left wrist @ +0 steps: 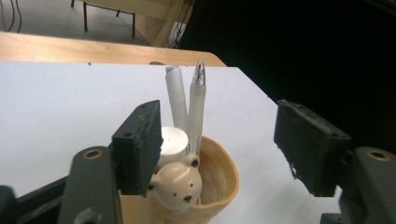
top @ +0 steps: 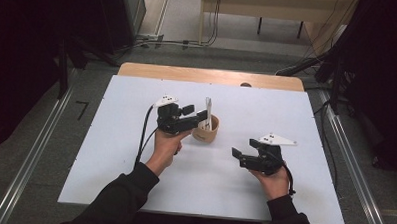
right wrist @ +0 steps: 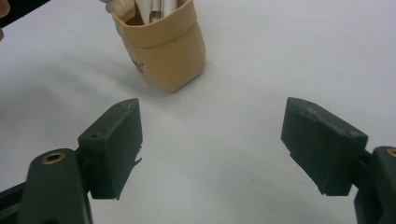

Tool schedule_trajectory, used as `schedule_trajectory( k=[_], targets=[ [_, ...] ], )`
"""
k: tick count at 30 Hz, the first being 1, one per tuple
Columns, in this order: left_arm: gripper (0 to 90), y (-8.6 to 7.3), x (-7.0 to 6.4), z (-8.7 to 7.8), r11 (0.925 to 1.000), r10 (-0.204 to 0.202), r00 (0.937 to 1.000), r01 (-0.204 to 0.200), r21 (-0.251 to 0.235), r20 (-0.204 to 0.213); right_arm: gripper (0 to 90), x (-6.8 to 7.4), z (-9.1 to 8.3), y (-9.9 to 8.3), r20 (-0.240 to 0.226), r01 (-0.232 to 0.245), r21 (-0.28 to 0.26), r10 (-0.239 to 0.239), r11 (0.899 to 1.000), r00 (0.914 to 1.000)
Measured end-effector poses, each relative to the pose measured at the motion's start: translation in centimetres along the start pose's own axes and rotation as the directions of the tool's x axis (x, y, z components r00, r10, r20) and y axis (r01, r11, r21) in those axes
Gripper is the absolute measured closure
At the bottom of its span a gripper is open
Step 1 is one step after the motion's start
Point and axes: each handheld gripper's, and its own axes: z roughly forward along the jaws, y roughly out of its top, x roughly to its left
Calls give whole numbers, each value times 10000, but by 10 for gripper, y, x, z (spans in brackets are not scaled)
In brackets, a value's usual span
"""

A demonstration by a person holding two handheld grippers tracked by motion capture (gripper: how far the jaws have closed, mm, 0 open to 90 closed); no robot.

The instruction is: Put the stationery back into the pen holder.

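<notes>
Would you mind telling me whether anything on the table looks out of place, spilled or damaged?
Nothing stands out. The tan soft-sided pen cup stands upright on the white table top, with the white pens and the cream bear-shaped figure inside it. The left tool is open around the pens; the right tool is open over bare table.

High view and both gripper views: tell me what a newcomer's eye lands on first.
First the tan cup near the middle of the white table, with white pens standing upright in it and a small bear figure at its rim. Next the left gripper, jaws open right at the cup. The right gripper hovers open, apart from it on bare table.
</notes>
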Motion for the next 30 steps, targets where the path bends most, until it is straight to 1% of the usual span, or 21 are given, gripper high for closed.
schedule_trajectory(
  k=[5,8,10,12,14,19,24,30],
  targets=[
    [244,-6,3,-6,9997,-229,9996,230,30,-193,191,0,0,0,23,-16,15,16,10000,10000],
    [245,-9,5,-11,9998,-178,9996,176,-78,-241,191,-1,0,0,43,-8,26,8,10000,10000],
    [235,-10,6,-14,9997,-222,9994,218,-132,-283,191,-1,-1,0,63,-10,5,10,10000,10000],
    [226,-11,7,-16,9997,-230,9994,228,-90,-256,191,-1,-1,0,66,-1,-1,1,10000,10000],
    [194,-11,8,-18,9996,-268,9993,267,-61,-258,191,-1,-1,-1,96,6,4,-6,10000,10000],
    [161,-14,7,-24,9995,-293,9994,292,-106,-159,179,-2,-2,-1,134,0,-37,0,10000,9999],
    [127,-16,9,-28,9996,-283,9993,283,13,-227,170,-3,-3,-1,156,-10,-88,11,10000,9999],
    [114,-22,14,-33,9994,-297,9988,303,162,-386,166,-5,-5,-1,207,-104,-67,106,9999,9997]
  ],
)
